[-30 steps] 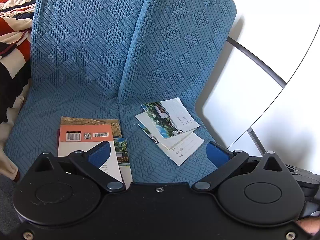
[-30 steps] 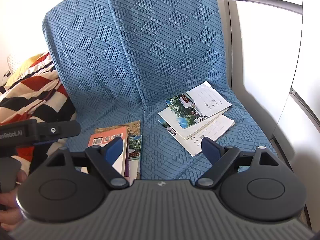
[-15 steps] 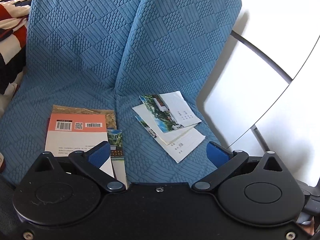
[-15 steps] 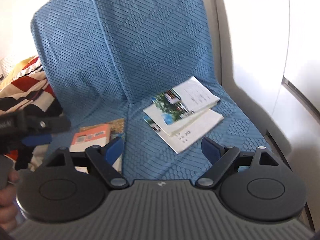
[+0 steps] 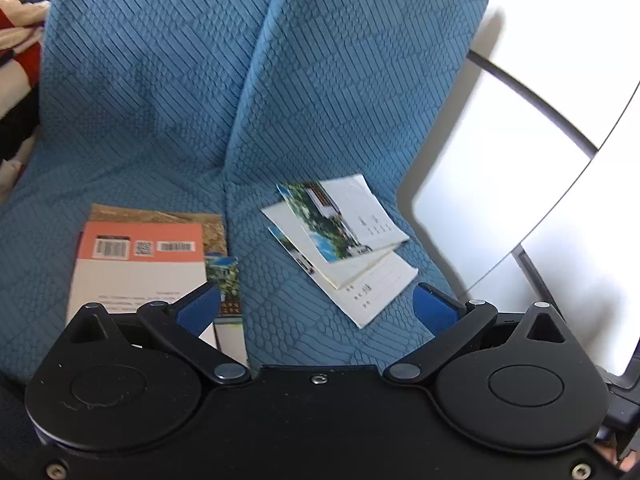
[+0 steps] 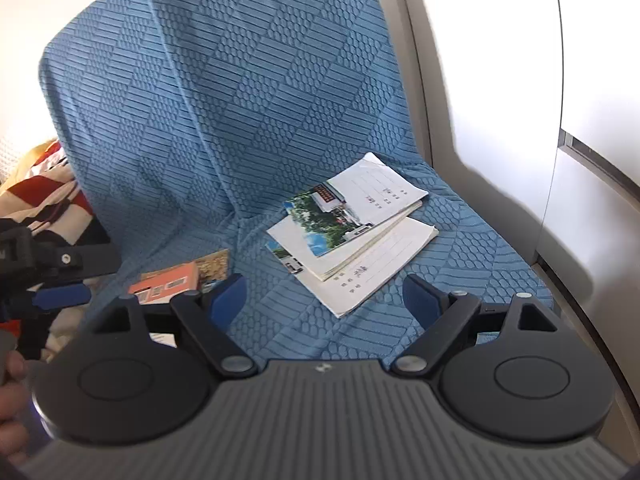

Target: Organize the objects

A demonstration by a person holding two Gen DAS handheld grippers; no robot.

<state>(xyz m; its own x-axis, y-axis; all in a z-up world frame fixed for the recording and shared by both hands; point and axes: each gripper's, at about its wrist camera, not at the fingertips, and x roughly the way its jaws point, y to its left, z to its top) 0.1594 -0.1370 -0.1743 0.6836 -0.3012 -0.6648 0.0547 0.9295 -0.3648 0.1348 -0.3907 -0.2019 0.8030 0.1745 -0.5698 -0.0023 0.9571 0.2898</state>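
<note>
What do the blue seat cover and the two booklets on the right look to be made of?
Seat cover: looks like knitted or quilted fabric, matte; raised stripe and bubble patches, soft folds at the crease.
Booklets: paper, thin printed covers, slightly glossy perhaps; visible page edges, corners lying flat. Finish is hard to judge through the blur.

left gripper [image 5: 316,304]: black body, two big round discs, each with a triangle hole above it
left gripper fingers [image 5: 198,310]: black arms with blue pads
left gripper screws: small silver ones in the middle and at the bottom corners
right gripper [image 6: 324,300]: grey ribbed middle, black round discs, silver pins at the arm joints
right gripper fingers [image 6: 420,300]: black arms with blue pads
hand [image 6: 10,400]: bare, no sleeve to see
</note>
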